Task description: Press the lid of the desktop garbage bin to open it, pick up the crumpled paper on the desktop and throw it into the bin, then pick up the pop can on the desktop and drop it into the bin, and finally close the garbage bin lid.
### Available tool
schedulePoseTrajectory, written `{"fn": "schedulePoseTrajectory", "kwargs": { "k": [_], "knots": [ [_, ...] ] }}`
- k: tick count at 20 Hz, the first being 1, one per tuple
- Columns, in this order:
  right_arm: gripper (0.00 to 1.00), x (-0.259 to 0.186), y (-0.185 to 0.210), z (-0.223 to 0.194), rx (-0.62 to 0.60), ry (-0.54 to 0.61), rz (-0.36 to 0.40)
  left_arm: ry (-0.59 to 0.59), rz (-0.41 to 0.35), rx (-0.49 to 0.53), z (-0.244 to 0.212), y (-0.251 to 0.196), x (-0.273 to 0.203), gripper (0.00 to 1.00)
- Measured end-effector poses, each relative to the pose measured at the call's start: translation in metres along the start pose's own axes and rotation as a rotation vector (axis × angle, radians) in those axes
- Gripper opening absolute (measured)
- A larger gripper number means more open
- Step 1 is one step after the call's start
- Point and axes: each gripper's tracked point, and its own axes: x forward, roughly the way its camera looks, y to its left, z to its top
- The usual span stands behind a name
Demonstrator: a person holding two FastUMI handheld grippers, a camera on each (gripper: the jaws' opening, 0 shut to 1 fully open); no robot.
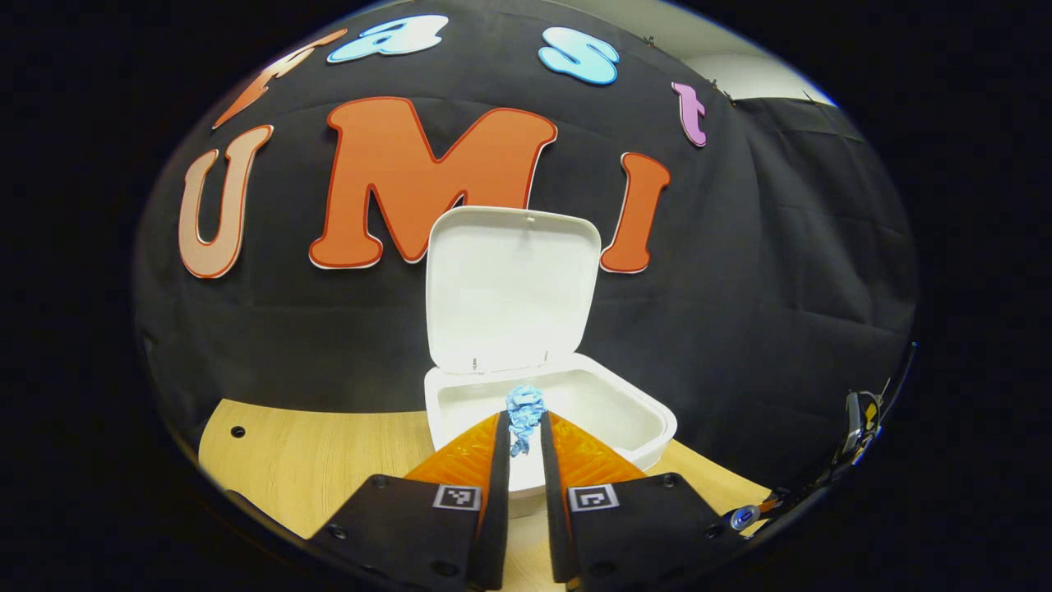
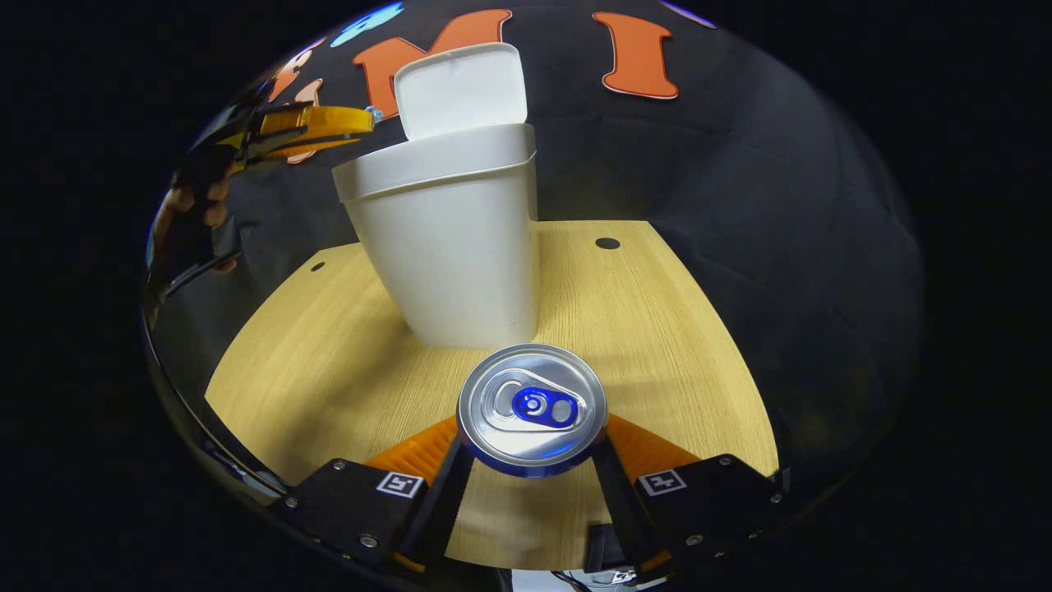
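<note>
Two claws, both loaded: my left gripper (image 1: 524,427) pinches the crumpled paper (image 1: 524,409) just above the bin (image 1: 575,411), lid (image 1: 509,288) upright; my right gripper (image 2: 532,460) clamps the pop can (image 2: 532,409), standing near the bin's foot

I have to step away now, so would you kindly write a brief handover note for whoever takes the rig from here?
Left gripper: shut on the crumpled paper, held above the open bin, near its front rim.
Right gripper: fingers on either side of the upright can, apparently gripping it; the can seems to be on the desktop in front of the bin.
Lid: standing up, open.
Done: lid opened, paper picked up.
Left: release the paper into the bin, drop the can in, close the lid.
</note>
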Motion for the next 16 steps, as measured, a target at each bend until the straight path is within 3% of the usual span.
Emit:
{"fn": "schedulePoseTrajectory", "kwargs": {
  "k": [4, 6, 8, 10, 12, 13, 16],
  "knots": [
    [0.80, -0.002, -0.001, 0.004, 0.002, -0.012, -0.007, 0.029, 0.008, -0.007, -0.012, 0.007, 0.004, 0.26],
    [0.80, -0.003, -0.002, 0.009, -0.012, -0.033, -0.011, 0.047, 0.004, -0.001, -0.017, 0.007, 0.004, 0.33],
    [0.80, -0.008, -0.003, 0.020, -0.027, -0.054, -0.012, 0.052, -0.003, 0.005, -0.019, 0.008, 0.003, 0.34],
    [0.80, -0.015, -0.005, 0.041, -0.035, -0.084, -0.016, 0.056, -0.010, 0.016, -0.021, 0.008, 0.003, 0.35],
    [0.80, -0.019, -0.005, 0.066, -0.052, -0.118, -0.023, 0.055, -0.008, 0.036, -0.021, 0.011, -0.001, 0.46],
    [0.76, -0.023, -0.007, 0.075, -0.066, -0.136, -0.030, 0.057, -0.011, 0.046, -0.021, 0.012, -0.002, 0.47],
    [0.80, -0.030, -0.009, 0.107, -0.097, -0.180, -0.051, 0.052, -0.016, 0.065, -0.021, 0.015, -0.007, 0.46]
  ]
}}
